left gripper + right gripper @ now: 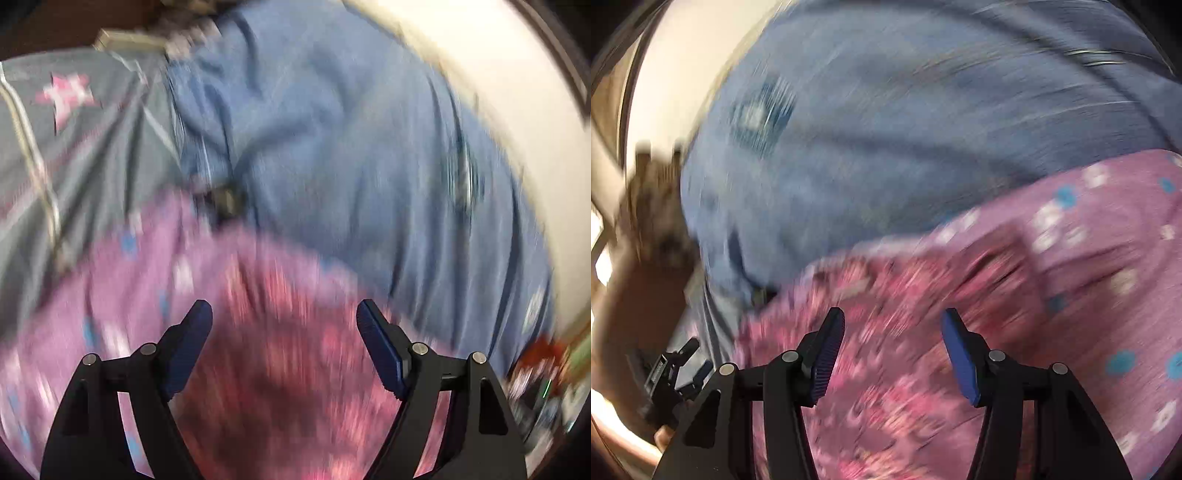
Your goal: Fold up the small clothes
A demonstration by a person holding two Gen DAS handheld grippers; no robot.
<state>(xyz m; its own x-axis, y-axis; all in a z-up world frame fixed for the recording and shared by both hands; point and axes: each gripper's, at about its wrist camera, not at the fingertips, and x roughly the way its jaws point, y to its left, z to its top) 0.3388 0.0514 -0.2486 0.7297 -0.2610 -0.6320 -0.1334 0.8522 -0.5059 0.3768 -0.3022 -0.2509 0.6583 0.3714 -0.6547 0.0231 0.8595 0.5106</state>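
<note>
Both the left gripper (284,321) and the right gripper (893,328) hung released above the pink garment (258,332), which lay on blue cloth (332,147). Only the left view showed a grey star-printed garment (66,96); only the right view caught the other gripper's fingers (689,347).

No legible text, labels or numbers on anything.

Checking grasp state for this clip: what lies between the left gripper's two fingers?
Nothing is gripped. In the left wrist view the left gripper stands open over the pink patterned garment, which shows through the gap; blur hides whether the tips touch it.
</note>
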